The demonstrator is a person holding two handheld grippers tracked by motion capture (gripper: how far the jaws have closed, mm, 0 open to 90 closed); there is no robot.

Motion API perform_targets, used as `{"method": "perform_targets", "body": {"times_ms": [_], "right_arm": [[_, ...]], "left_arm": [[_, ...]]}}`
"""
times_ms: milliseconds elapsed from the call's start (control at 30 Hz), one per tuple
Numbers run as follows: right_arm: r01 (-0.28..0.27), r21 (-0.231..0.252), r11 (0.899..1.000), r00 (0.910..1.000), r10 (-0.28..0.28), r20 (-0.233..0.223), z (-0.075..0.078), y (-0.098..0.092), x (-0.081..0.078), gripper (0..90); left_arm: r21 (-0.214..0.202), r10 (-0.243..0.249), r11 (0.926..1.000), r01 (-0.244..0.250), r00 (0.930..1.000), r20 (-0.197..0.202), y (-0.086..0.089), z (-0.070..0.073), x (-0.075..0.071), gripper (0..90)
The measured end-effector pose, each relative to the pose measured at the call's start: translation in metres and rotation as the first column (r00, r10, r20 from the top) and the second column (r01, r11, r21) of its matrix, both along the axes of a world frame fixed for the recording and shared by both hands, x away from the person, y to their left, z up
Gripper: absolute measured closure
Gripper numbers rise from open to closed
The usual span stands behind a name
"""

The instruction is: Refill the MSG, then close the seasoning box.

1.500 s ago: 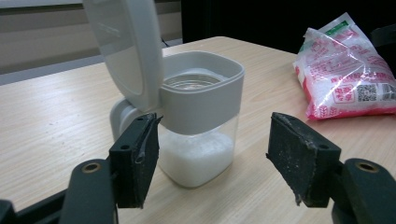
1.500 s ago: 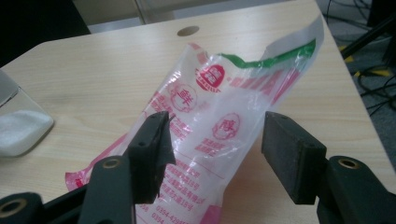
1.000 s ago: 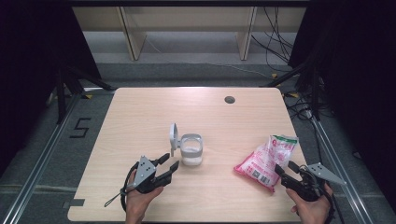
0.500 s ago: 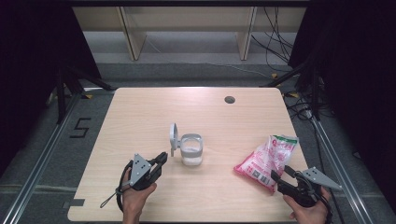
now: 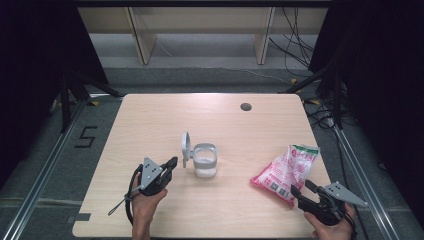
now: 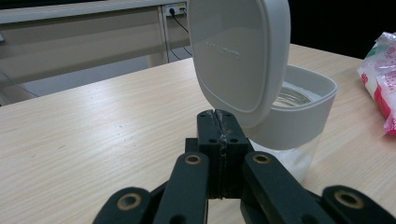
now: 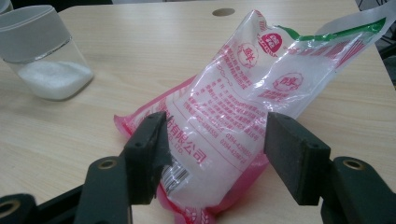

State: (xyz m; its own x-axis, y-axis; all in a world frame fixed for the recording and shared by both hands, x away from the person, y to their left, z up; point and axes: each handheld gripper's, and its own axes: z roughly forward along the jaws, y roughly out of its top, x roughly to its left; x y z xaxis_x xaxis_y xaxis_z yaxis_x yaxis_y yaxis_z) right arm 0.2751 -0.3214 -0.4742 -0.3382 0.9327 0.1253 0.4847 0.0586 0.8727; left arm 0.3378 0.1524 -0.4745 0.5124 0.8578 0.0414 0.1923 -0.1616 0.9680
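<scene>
Our left gripper (image 6: 219,122) has just closed on nothing, just short of the jar (image 5: 204,160), whose lid (image 6: 238,56) stands upright; we judge the opening finished. Right of the jar, the bag (image 7: 243,107) lies between our right gripper's (image 7: 215,140) parted jaws, ungripped, its long axis running away from it.

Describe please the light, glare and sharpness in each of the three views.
High view: even light on the table, dark surroundings, slightly soft. Left gripper view: the jar and its raised lid sharp, the background shelf blurred. Right gripper view: soft glare on the bag, jar clear.
</scene>
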Motion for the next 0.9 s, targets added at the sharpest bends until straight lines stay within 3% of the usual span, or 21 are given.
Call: {"method": "perform_targets", "body": {"times_ms": [67,100,167,233,400,433,467,533,567,600,633,667,833,900], "right_arm": [[0.013,0.026,1.000,0.9998,-0.012,-0.018,0.000,0.003,-0.002,40.7],[-0.003,0.001,1.000,1.0000,0.003,0.000,0.000,0.001,-0.003,40.7],[0.009,0.006,1.000,0.9999,-0.009,-0.006,0.000,0.003,-0.004,40.7],[-0.014,-0.020,1.000,0.9999,0.014,0.003,0.000,0.002,-0.004,40.6],[-0.016,0.001,1.000,0.9998,0.016,-0.009,0.000,0.004,-0.005,40.6],[-0.010,0.032,0.999,0.9999,0.009,0.010,-0.002,0.006,-0.004,40.7],[-0.005,-0.001,1.000,1.0000,0.005,-0.003,-0.001,0.004,-0.005,40.6],[-0.001,0.016,1.000,1.0000,0.001,0.000,-0.001,0.005,-0.005,40.7],[0.009,0.030,1.000,0.9997,-0.008,-0.023,0.000,0.006,-0.007,40.6],[-0.011,0.007,1.000,0.9999,0.011,0.003,0.000,0.003,-0.006,40.6],[-0.005,0.022,1.000,0.9999,0.005,-0.010,0.000,0.005,-0.008,40.6],[-0.027,0.014,1.000,0.9996,0.027,0.007,-0.001,0.005,-0.006,40.6],[0.000,0.032,0.999,0.9999,0.000,-0.017,0.001,0.008,-0.009,40.5],[-0.032,-0.001,0.999,0.9995,0.032,-0.008,0.000,0.004,-0.007,40.5]], "left_arm": [[0.000,0.001,1.0000,-0.001,1.0000,-0.001,-0.001,0.001,0.001,89.1],[0.003,0.001,1.0000,-0.001,1.0000,0.000,-0.001,0.002,0.001,89.2],[-0.011,0.002,0.9999,-0.002,0.9999,-0.017,-0.002,0.001,0.002,89.2],[-0.012,0.009,0.9999,-0.009,0.9998,-0.019,-0.001,0.002,0.004,89.1],[-0.015,0.009,0.9998,-0.009,0.9997,-0.024,-0.001,0.004,0.011,89.2],[-0.020,0.006,0.9998,-0.007,0.9997,-0.022,-0.001,0.005,0.013,89.2],[-0.014,0.001,0.9999,-0.001,0.9998,-0.021,-0.002,0.006,0.014,89.2],[-0.010,-0.002,1.0000,0.002,0.9998,-0.019,-0.003,0.009,0.015,89.2],[-0.010,-0.008,0.9999,0.008,0.9999,-0.013,-0.004,0.010,0.016,89.2],[-0.010,-0.008,0.9999,0.008,0.9999,-0.015,-0.005,0.010,0.016,89.2],[-0.012,-0.007,0.9999,0.007,0.9998,-0.016,-0.005,0.011,0.016,89.2],[-0.009,-0.008,0.9999,0.008,0.9999,-0.014,-0.006,0.011,0.016,89.2],[-0.009,-0.012,0.9999,0.012,0.9998,-0.018,-0.007,0.012,0.020,89.1],[-0.021,-0.013,0.9997,0.013,0.9998,-0.012,-0.007,0.013,0.021,89.2]]}}
